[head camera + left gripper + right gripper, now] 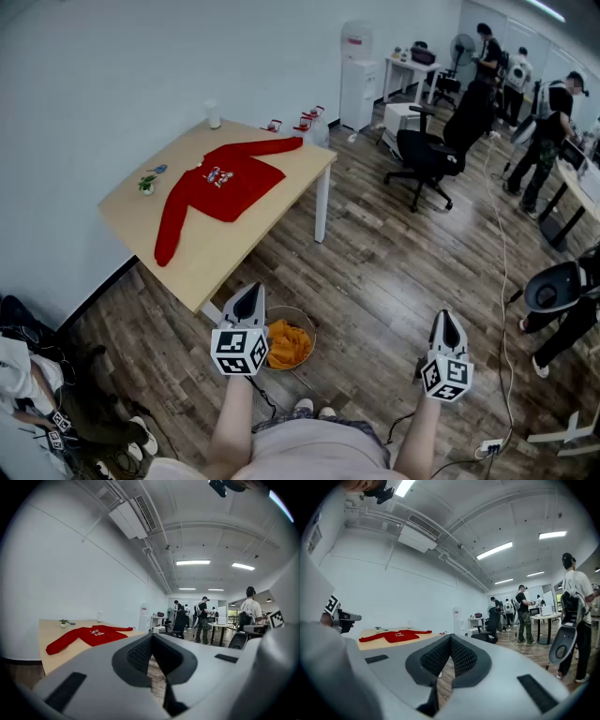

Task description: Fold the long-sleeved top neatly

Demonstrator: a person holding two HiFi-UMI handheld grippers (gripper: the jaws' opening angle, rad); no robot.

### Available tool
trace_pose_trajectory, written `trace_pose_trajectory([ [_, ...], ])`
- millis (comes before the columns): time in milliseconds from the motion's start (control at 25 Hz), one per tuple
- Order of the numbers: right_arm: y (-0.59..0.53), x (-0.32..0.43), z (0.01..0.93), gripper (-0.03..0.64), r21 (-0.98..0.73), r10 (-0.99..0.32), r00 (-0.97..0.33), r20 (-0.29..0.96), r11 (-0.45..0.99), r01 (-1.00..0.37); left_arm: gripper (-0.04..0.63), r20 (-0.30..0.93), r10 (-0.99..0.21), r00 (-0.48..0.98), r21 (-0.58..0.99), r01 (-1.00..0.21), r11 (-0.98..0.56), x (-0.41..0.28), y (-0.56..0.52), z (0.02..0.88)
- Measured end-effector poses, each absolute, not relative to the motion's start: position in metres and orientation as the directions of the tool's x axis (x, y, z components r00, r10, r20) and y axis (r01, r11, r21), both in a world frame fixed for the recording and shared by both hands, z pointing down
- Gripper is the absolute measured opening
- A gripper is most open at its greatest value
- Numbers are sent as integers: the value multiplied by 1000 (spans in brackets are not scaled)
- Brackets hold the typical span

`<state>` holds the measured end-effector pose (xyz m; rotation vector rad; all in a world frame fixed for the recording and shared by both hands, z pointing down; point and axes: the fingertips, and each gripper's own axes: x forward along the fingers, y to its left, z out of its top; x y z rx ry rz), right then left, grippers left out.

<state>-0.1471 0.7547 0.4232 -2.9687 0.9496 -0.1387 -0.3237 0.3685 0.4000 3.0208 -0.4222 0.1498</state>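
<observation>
Left gripper (249, 291): mine, jaws pressed together, nothing between them; held about level over the wood floor (375, 272), short of the table (202, 258).
Right gripper (447, 319): mine, jaws likewise closed on nothing, level, off to the side of the left one.
Long-sleeved top (225, 183): red, spread flat on the table, print upward, one sleeve out to each side; well apart from both grippers.
Small plant (147, 185), white cup (214, 114): on the table, beyond the top.
Bowl (304, 317) of orange pieces: on the floor near the table's front edge.
</observation>
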Motion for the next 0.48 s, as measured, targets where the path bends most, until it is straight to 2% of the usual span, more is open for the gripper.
trace_pose_trajectory([
  [480, 743, -153, 420, 8, -62, -613, 787, 66, -790, -610, 3, 115, -260, 959, 85, -271, -959, -323, 366, 405],
])
